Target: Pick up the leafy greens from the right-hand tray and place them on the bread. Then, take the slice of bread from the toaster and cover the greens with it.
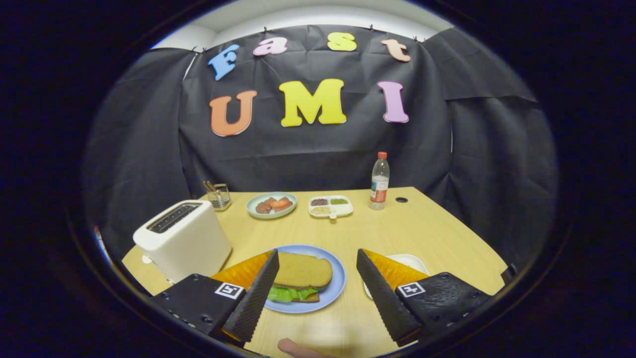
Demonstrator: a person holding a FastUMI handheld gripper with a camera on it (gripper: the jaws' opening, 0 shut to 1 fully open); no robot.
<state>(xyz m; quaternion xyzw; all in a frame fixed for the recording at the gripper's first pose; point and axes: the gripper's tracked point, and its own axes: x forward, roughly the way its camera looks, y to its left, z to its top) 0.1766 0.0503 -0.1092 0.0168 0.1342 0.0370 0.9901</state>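
Your gripper (315,291) is wide open, holding nothing; sandwich (299,278) w/ greens (284,294) sits on blue plate (334,291), lower center, between fingers.

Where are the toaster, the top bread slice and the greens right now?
toaster (184,238): gripper view, front wall of the body.
top bread slice (303,271): gripper view, middle of its upper face.
greens (288,294): gripper view, leaf edge sticking out under the slice.
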